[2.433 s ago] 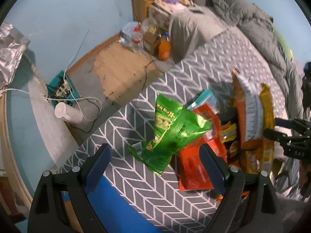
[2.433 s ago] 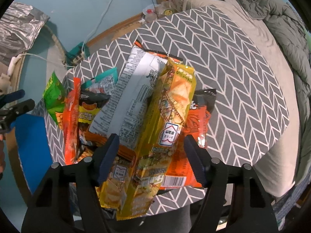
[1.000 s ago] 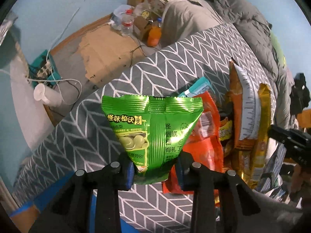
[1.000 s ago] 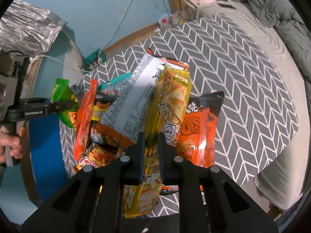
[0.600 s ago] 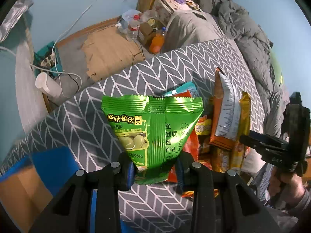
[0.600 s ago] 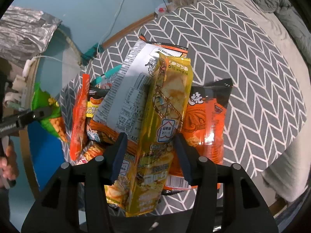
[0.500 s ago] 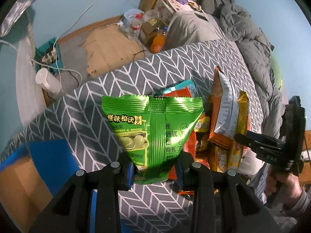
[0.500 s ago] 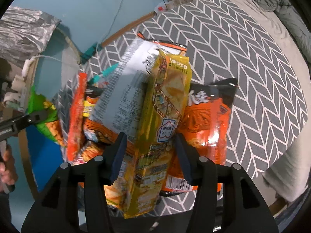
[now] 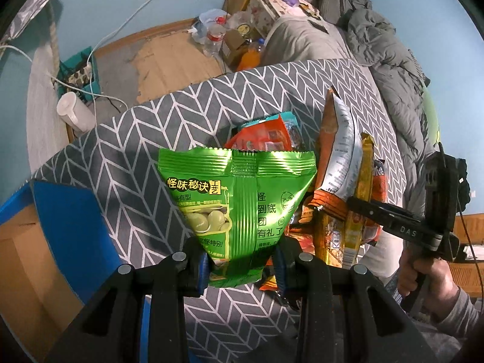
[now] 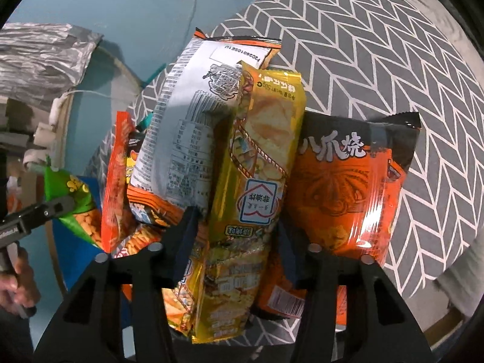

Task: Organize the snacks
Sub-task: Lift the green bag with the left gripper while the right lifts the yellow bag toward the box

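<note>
My left gripper [image 9: 242, 260] is shut on the bottom of a green snack bag [image 9: 239, 187], held upright above the chevron-cloth table [image 9: 136, 157]. The right gripper [image 10: 239, 236] points down into the snack pile. Its jaws are closing, with a long yellow packet [image 10: 260, 151] between them and the pads against its sides. A white-backed orange bag [image 10: 187, 115] leans to the left of the yellow packet. An orange and black bag [image 10: 348, 187] lies on the right. A thin red-orange packet [image 10: 116, 175] stands at the pile's left edge.
A blue-edged cardboard box [image 9: 66, 227] sits by the table's near left corner. Beyond the table, a white cup [image 9: 75, 112], cables and bottles [image 9: 214, 39] lie on the floor. A bed with a grey duvet [image 9: 378, 45] lies behind. A hand [image 9: 423, 272] holds the right gripper.
The left gripper rose and shifted with the green bag still in it. The right gripper's fingers spread from nearly together to either side of the yellow packet, and the gripper sank closer to the pile.
</note>
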The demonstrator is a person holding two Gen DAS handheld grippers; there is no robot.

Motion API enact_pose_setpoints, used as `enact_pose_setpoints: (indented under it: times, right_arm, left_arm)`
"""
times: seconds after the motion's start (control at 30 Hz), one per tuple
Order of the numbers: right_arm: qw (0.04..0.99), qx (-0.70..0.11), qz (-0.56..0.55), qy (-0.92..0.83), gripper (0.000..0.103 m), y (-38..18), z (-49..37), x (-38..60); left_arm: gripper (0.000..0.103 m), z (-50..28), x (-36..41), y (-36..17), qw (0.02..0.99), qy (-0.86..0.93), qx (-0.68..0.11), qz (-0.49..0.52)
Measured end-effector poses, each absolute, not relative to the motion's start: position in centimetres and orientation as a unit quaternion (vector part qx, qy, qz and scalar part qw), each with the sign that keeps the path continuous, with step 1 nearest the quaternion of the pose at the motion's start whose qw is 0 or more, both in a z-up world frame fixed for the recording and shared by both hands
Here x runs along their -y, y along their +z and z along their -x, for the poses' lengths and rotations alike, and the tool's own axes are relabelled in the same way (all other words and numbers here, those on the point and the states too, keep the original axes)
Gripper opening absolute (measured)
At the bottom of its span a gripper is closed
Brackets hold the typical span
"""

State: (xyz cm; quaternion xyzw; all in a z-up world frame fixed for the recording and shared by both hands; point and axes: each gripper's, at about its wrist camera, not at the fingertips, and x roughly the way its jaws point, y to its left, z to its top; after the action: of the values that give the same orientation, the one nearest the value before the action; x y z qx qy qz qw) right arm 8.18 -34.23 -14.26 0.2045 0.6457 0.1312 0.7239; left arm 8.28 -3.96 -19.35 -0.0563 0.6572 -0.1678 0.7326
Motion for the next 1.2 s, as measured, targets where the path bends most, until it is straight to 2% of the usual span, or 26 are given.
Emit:
enact_pose_setpoints:
  times: [0.13,0.7,1.2]
  right_arm:
    - [0.726,-0.644,-0.201,0.138,0.032,-13.8,-7.7,34.7]
    - [0.741,-0.64,-0.112,0.169,0.032,-8.6,-6.5,33.6]
    - [0.735,-0.628,-0.065,0.247,0.032,-3.7,-8.5,27.7]
  left_arm:
    - [0.034,-8.0,4.2,-18.9,0.735,-0.167,-0.655,0.058]
    - [0.034,-5.5,4.3,-16.7,0.743,-0.155,-0.644,0.095]
    - [0.034,-2.3,0.6,-13.4,0.762,-0.12,-0.619,0.149]
